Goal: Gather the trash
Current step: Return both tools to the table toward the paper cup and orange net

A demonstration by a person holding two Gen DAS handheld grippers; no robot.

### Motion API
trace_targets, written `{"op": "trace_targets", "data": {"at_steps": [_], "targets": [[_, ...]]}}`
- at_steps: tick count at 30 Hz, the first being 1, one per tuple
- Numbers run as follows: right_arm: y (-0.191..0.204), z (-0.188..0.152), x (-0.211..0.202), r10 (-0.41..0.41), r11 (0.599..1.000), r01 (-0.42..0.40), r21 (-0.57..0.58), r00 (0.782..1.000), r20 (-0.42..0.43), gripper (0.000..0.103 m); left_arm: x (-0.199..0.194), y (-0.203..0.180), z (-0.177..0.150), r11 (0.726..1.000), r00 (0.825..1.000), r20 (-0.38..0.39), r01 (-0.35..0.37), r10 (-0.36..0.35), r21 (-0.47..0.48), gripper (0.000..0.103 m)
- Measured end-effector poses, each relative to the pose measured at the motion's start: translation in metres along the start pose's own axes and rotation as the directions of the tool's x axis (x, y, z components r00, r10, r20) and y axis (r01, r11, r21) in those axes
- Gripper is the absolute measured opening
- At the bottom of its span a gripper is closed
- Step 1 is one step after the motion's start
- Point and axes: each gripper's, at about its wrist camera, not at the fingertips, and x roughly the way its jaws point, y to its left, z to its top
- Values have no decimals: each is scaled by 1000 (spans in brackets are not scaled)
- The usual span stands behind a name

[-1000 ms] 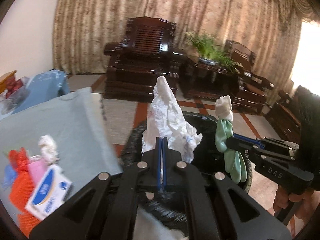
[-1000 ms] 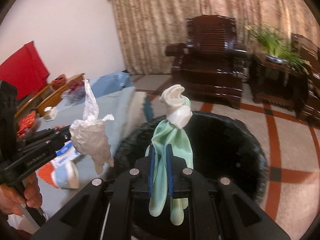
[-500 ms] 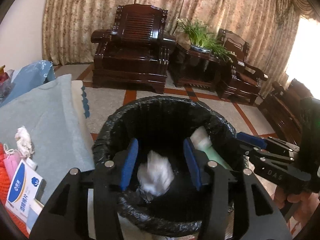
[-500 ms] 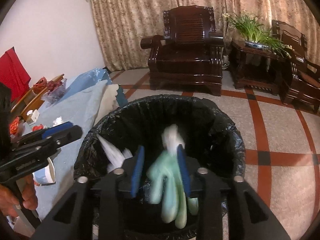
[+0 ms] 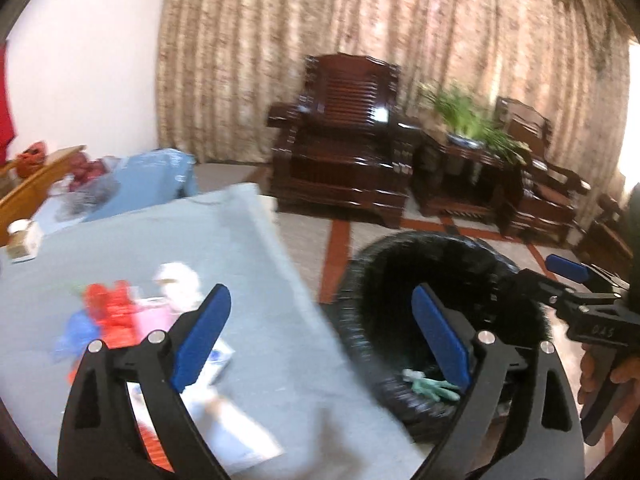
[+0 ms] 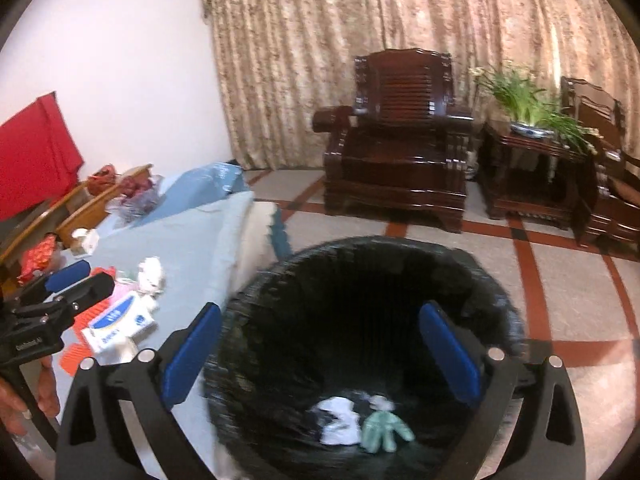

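A black-lined trash bin (image 6: 496,280) stands on the floor beside the table. At its bottom lie a crumpled white paper (image 6: 338,426) and a pale green glove (image 6: 382,430); the glove also shows in the left wrist view (image 5: 430,382). My right gripper (image 6: 320,354) is open and empty above the bin. My left gripper (image 5: 320,338) is open and empty, over the table edge beside the bin (image 5: 360,340). More trash lies on the light blue tablecloth (image 5: 240,248): a red net (image 5: 110,306), a white crumpled wad (image 5: 176,280) and a white-and-blue packet (image 6: 120,320).
Dark wooden armchairs (image 6: 400,140) and a side table with a potted plant (image 6: 528,96) stand by the curtain. A blue bag (image 5: 152,178) and a small white jar (image 5: 22,238) sit at the table's far end. Tiled floor lies around the bin.
Both grippers opened and let go: the white paper and green glove dropped to the bin's bottom. My left gripper has swung left toward the table.
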Motion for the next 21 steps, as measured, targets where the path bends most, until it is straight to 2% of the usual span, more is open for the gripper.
{"op": "trace_targets", "data": {"at_steps": [5,12,21], "targets": [[46,-1,6,107,993,-107,-42,994,3,97,-29,50,-8,992,993,13,-113,114,-64,90],[118,-19,20,251,958,-256,-130,967,-49,97,-65,108,-30,960,966,-7,-259,260,-108,90],[188,-56,43,345,905,-369,-212,928,-141,97,-90,160,-63,920,937,-31,-348,348,-181,90]]}}
